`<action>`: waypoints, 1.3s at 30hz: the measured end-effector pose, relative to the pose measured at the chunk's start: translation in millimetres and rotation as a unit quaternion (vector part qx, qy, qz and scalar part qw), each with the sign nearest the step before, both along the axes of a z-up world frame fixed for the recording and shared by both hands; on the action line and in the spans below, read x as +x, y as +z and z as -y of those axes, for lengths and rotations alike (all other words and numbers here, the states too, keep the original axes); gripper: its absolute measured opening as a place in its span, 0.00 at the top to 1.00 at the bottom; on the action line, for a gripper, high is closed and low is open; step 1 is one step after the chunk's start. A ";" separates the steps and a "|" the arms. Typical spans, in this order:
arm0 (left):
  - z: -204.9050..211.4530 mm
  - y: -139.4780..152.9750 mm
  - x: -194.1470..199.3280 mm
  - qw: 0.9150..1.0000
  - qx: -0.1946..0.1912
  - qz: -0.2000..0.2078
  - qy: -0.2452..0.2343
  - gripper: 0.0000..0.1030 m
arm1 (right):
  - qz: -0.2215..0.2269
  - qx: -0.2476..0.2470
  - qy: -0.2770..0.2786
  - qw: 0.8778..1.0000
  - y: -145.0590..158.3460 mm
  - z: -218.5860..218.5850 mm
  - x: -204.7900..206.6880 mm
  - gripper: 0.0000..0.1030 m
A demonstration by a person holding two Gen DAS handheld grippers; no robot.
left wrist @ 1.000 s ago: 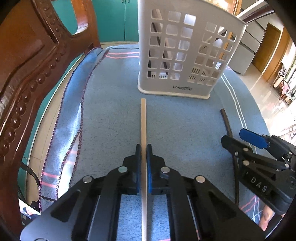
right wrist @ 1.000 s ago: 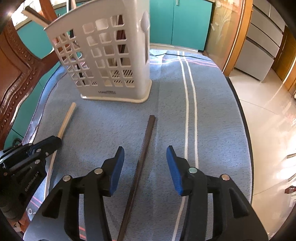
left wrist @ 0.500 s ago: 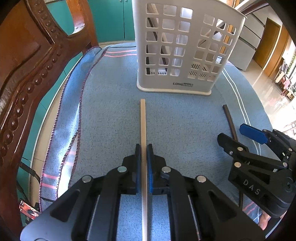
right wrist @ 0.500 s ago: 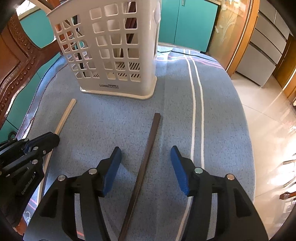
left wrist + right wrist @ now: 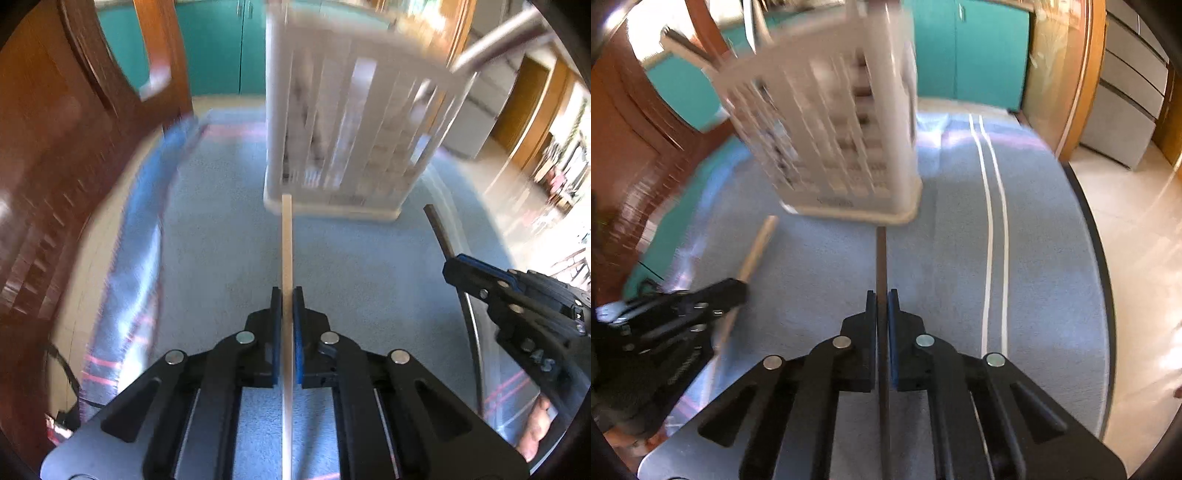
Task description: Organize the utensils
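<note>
Since the earlier frames the right claw (image 5: 882, 302), then spread wide over the long dark brown chopstick (image 5: 881, 258), has been brought together on it, so that the stick is now clamped between the blue pads. Both views are streaked with blur, which suggests that both claws are being swung or lifted. On the left, the carved red-brown wooden chair (image 5: 55, 155) is seen beside the blue striped cloth (image 5: 229, 229) that covers the counter. At the middle, the left claw (image 5: 287, 299) is kept clamped on the pale, slender wooden chopstick (image 5: 286, 236), whose far tip now appears against the foot of the white perforated plastic utensil basket (image 5: 351, 125); whether it touches the basket cannot be told. Further right, the dark stick (image 5: 437, 232) is seen running under the right claw (image 5: 458, 266) in the left view. The basket stands upright on the cloth, with some handles seen above its rim. It is judged that both chopsticks are now secured and that only the carry to the basket's open top and the release remain.
</note>
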State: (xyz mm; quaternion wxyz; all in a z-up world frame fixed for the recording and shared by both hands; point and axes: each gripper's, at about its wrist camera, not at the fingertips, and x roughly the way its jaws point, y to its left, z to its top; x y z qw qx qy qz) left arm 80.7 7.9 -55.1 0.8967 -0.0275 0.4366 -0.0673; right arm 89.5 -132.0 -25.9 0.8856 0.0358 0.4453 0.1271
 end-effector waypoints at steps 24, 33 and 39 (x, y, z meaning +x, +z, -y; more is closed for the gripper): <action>-15.4 154.4 48.1 0.945 -0.078 0.309 0.070 0.93 | 0.331 0.082 -0.061 0.938 175.0 13.0 15.7 0.94; -13.0 146.0 42.8 0.951 -0.050 0.302 0.053 0.82 | 0.332 0.073 -0.065 0.938 162.7 13.6 3.3 0.65; -24.1 141.6 -16.8 0.943 -0.046 0.325 0.063 0.42 | 0.369 0.073 -0.079 0.923 166.5 30.1 -57.6 0.31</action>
